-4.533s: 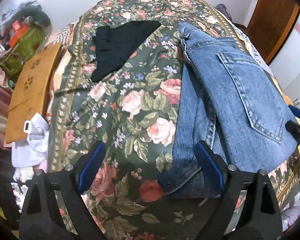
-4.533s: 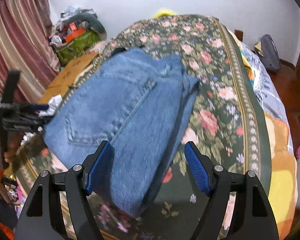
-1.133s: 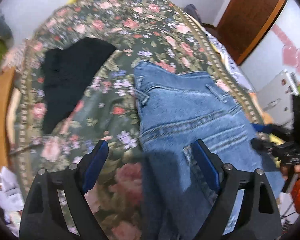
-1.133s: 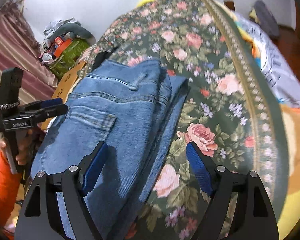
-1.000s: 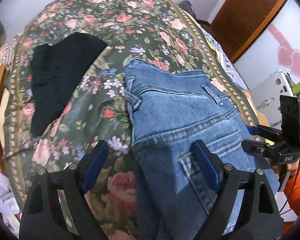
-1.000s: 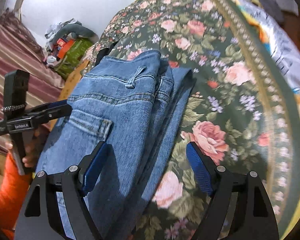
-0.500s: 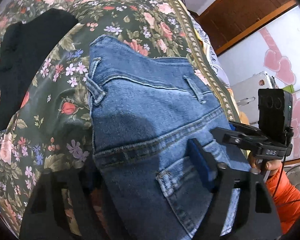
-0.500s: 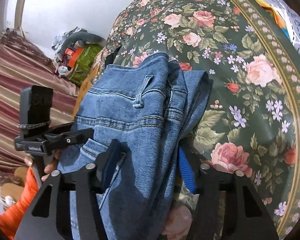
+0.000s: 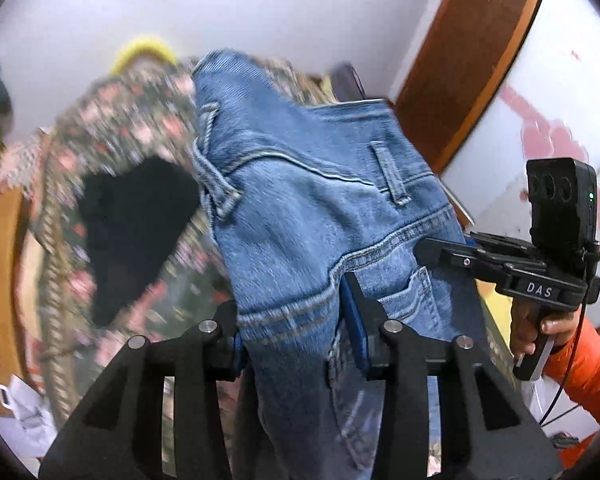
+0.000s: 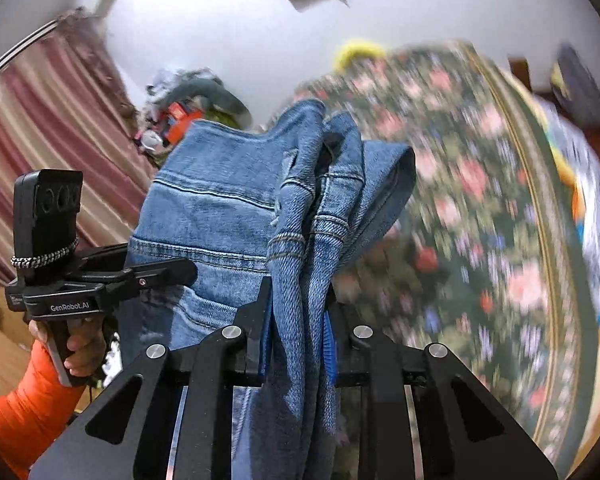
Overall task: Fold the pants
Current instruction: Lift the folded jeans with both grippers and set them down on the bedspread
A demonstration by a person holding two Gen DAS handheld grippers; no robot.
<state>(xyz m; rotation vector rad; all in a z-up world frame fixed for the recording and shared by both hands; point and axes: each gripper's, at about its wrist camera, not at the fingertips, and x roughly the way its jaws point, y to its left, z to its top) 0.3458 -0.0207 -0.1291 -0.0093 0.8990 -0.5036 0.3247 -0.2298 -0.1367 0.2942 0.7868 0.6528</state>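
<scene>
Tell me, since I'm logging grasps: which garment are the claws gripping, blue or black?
The blue jeans: both claws pinch them, lifted. The black garment lies untouched on the floral bedspread.

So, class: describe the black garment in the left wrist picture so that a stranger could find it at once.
Start from the big bed with its dark green flowered bedspread. On the bedspread, left of the blue jeans held up by the left gripper, lies a flat black garment. It is the only plain black thing on the busy pink-and-green flower print.
</scene>
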